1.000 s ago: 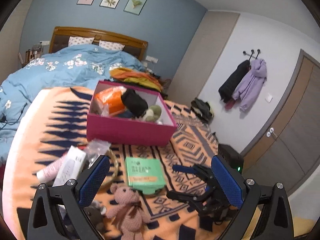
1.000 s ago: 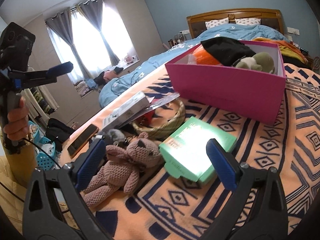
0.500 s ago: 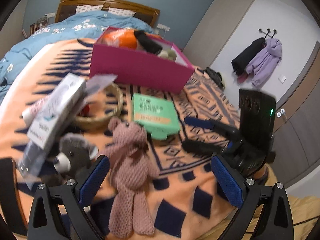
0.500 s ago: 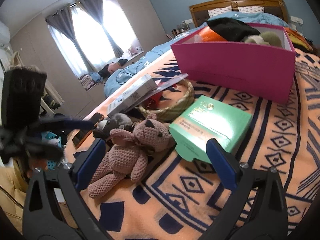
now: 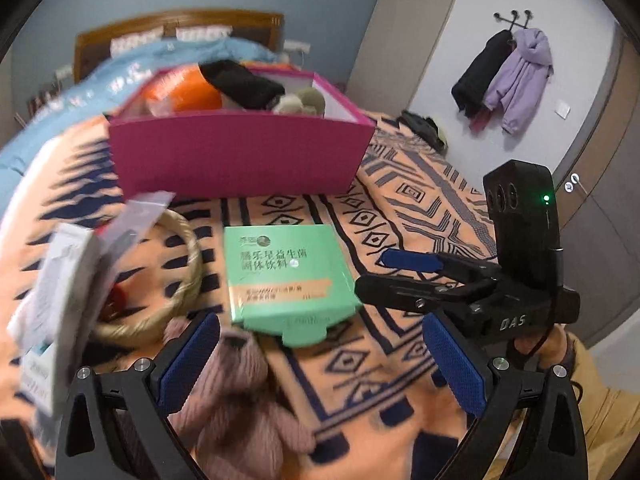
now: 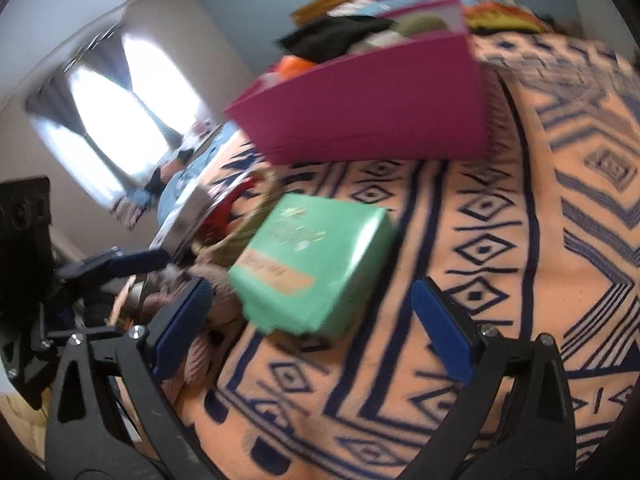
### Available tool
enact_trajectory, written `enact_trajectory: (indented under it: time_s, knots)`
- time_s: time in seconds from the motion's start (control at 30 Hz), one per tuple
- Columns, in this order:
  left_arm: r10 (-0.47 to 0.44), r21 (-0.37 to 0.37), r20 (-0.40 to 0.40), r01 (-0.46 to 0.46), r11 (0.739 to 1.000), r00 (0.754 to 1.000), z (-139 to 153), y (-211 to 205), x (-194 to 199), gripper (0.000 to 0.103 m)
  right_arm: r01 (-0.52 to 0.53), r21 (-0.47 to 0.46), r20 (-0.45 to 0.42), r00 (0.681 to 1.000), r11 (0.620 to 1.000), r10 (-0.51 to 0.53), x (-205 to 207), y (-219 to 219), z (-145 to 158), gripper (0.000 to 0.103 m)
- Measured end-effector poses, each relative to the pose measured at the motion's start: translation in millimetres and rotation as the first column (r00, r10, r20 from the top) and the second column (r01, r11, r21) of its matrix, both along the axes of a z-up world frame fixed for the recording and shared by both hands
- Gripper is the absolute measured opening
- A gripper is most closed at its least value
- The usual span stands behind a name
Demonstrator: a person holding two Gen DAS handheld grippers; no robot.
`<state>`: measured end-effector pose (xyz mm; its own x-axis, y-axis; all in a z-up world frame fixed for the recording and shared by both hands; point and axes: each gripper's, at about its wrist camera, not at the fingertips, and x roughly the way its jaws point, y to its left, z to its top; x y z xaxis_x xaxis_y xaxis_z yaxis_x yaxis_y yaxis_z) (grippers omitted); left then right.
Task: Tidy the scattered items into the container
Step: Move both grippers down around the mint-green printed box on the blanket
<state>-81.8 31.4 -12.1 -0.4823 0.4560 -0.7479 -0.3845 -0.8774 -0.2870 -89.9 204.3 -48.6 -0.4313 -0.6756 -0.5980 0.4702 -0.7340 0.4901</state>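
A magenta box point(image 5: 240, 156) point(image 6: 372, 116) stands on the patterned blanket, filled with an orange item, black cloth and a plush. A green carton point(image 5: 286, 280) point(image 6: 316, 268) lies in front of it. A pink knitted bear point(image 5: 236, 396) point(image 6: 200, 320) lies just before my left gripper point(image 5: 320, 368), which is open and empty, its left finger over the bear. My right gripper point(image 6: 316, 328) is open and empty, straddling the carton's near end; it also shows in the left wrist view point(image 5: 412, 272).
A woven ring point(image 5: 168, 280), a white box point(image 5: 56, 312) and a clear packet point(image 5: 140, 212) lie left of the carton. Blue bedding and a headboard point(image 5: 180, 28) are behind. Coats point(image 5: 508, 76) hang by the door on the right.
Both grippers have moved forward and lower toward the items. The left one now hangs over the bear. The right one has swung and closed in on the green carton.
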Motion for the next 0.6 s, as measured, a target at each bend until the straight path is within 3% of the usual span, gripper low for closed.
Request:
enact_trajectory:
  time_s: [0.23,0.6]
  knots:
    - [0.005,-0.042,0.126,0.000,0.999,0.992,-32.8,8.9,-37.7,0.103,0.014,-0.038,0.083,0.997,0.999,-0.011,-30.4,4.6,-10.3,0.101]
    - [-0.010,-0.055,0.164,0.020,0.998,0.986,-43.9,10.4,-44.9,0.103,0.009,-0.044,0.157,0.988,0.999,-0.002,-56.3,-2.5,-27.9,0.101]
